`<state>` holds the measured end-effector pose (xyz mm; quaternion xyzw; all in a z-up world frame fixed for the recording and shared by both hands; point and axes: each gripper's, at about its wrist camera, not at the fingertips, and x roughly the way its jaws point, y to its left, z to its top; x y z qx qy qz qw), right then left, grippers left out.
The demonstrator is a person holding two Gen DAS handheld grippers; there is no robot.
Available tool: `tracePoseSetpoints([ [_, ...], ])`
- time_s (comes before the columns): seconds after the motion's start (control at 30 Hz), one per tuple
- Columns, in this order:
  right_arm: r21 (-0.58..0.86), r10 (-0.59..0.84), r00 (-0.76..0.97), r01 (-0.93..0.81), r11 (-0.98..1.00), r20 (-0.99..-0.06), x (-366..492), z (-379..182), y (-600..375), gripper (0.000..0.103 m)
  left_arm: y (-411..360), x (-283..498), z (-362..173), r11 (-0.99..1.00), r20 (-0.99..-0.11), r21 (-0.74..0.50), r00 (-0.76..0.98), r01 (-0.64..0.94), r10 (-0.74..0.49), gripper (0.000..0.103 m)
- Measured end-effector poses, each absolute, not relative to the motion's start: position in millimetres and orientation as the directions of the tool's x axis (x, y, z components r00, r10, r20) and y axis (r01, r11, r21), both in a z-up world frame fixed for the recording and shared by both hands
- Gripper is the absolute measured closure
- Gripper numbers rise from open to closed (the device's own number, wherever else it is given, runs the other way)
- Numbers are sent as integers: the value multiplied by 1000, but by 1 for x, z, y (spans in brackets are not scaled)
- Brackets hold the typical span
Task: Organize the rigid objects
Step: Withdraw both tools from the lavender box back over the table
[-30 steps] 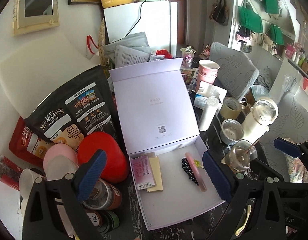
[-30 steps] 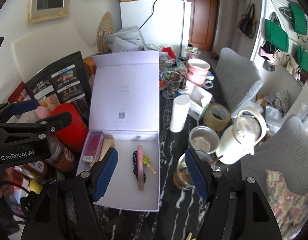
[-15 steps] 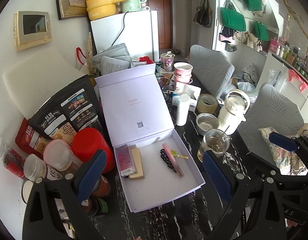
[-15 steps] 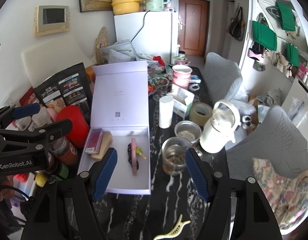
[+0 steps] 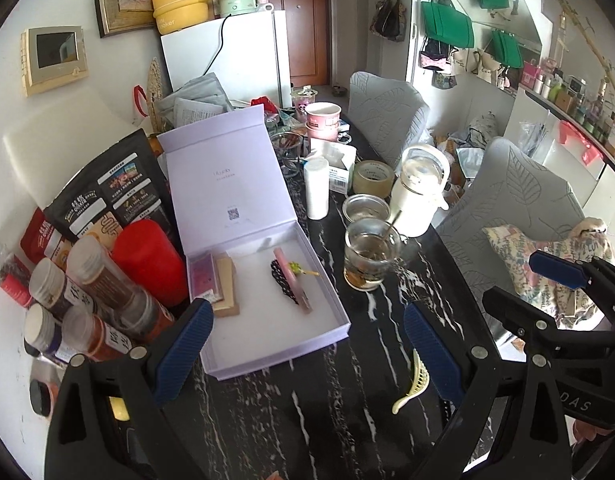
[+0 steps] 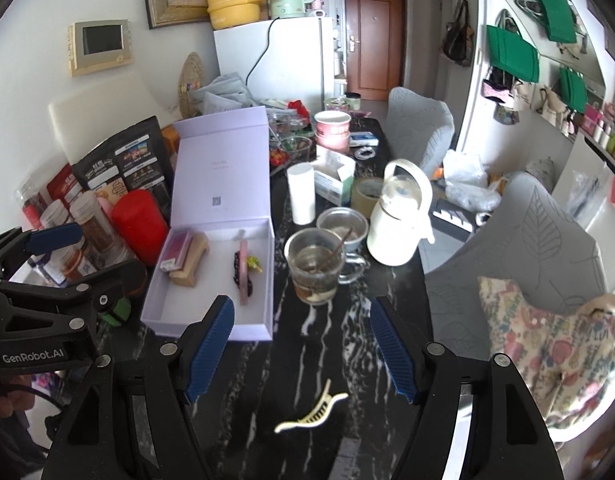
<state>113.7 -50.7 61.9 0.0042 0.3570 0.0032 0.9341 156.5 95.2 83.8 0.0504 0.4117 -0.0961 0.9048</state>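
Observation:
An open lavender box [image 5: 267,332] lies on the black marble table with its lid raised. Inside are a pink card box [image 5: 203,278], a tan block [image 5: 227,288] and a pink hair clip [image 5: 291,280] on a black dotted piece. A cream claw clip [image 6: 311,414] lies loose on the table near the front, also seen as the claw clip [image 5: 413,386] in the left wrist view. My left gripper [image 5: 307,344] is open above the box's near edge and holds nothing. My right gripper [image 6: 301,340] is open just beyond the claw clip, right of the box [image 6: 203,304].
A glass mug [image 6: 315,266] with a stirrer, a white jug [image 6: 399,224], a tape roll [image 6: 367,196] and a white cylinder [image 6: 301,194] stand right of the box. A red canister [image 5: 147,260] and spice jars [image 5: 91,300] crowd its left. A grey chair with a floral cushion [image 6: 547,340] flanks the table.
Both grippers have drawn back from the box toward the table's near end. The box looks smaller and farther, and the cream claw clip has come into view.

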Motion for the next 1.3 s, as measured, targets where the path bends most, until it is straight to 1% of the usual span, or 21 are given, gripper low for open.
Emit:
tracePoseSetpoints([
  [0.33,27,63,713,-62,998,-698,85,42,-92,32,54,122,67,987,-775,8,625,163,-97,5],
  [0.5,34,89,693,-94,995,-715,75,28,-108,32,40,107,51,991,-792,-33,601,127,-103,5],
  [0.77,65,134,674,-127,990,-726,62,7,-130,32,23,95,25,994,-826,-62,555,85,-99,5],
  [1.03,62,140,661,-140,988,-737,58,-19,-147,32,-1,82,0,995,-835,-31,544,95,-78,5],
  [1.2,86,131,636,-101,991,-761,58,-41,-162,32,-17,79,-28,990,-860,-21,503,136,-88,5],
  [1.3,107,129,612,-72,992,-780,58,-56,-170,32,-25,77,-46,987,-874,-41,473,157,-111,5],
])
